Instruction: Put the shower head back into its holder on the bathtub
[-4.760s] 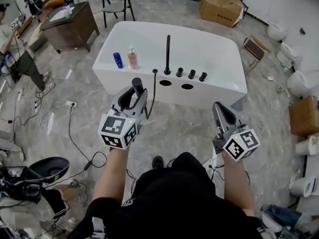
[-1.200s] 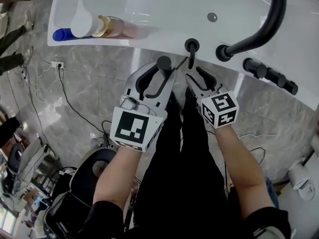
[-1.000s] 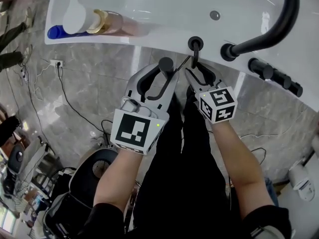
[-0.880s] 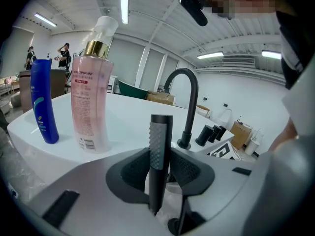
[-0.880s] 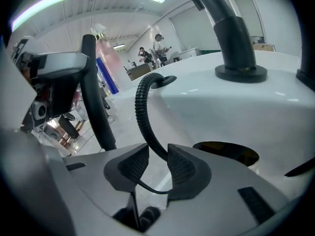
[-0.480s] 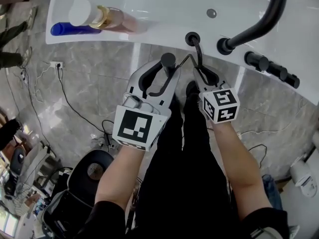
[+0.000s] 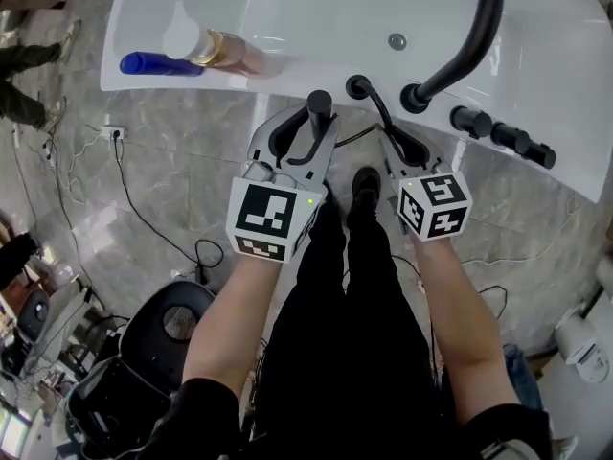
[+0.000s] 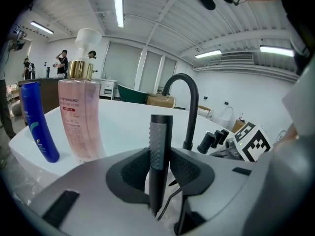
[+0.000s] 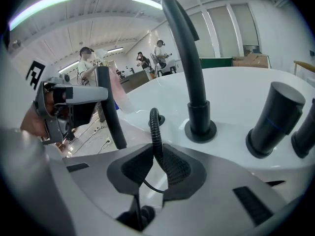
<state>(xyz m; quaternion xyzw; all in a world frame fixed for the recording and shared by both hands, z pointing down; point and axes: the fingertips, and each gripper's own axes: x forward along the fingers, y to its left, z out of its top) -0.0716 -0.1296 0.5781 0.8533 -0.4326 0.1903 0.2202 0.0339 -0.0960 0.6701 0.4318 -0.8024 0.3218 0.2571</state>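
Observation:
The black shower head is a slim wand standing upright between the pads of my left gripper, which is shut on it just in front of the white bathtub's rim. Its ribbed black hose rises out of the round holder hole in the rim. My right gripper is closing on that hose, whose ribs sit pinched between the pads a little in front of the hole. The two grippers are side by side.
A curved black faucet and several black knobs stand on the rim to the right of the hole. A blue bottle and a pink pump bottle stand at the left. Cables and a black chair lie on the marble floor.
My right gripper has closed its jaws on the hose and drawn back and up from the holder hole, pulling more hose out. The left gripper keeps the shower head almost still.

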